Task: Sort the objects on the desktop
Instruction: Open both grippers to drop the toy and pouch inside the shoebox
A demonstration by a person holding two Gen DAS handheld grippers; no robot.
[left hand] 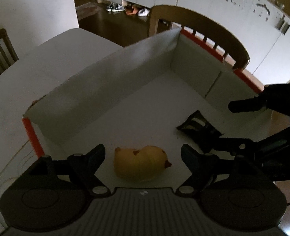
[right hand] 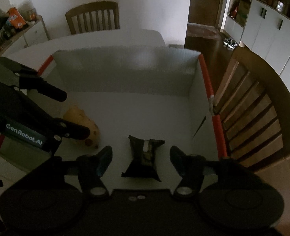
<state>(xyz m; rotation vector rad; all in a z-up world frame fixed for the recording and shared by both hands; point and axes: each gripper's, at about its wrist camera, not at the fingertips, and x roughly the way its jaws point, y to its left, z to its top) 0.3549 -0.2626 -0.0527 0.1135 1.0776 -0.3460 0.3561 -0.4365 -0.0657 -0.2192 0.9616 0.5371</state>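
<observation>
Left wrist view: the left gripper [left hand: 143, 155] is hanging with jaws apart, nothing between the pads. A yellow toy [left hand: 142, 164] is lying on the floor of the white box [left hand: 105, 82], lower centre of frame. The toy is looking soft and light, possibly plush; dim light is making that uncertain. Best hold: across its rounded middle.

Right wrist view: the right gripper [right hand: 141, 157] is also standing open, touching nothing. A dark packet [right hand: 144, 157] is lying flat in the box, lower centre. It is appearing crinkly, thin and light; gripping across the pinched waist should be giving the firmest purchase.
</observation>
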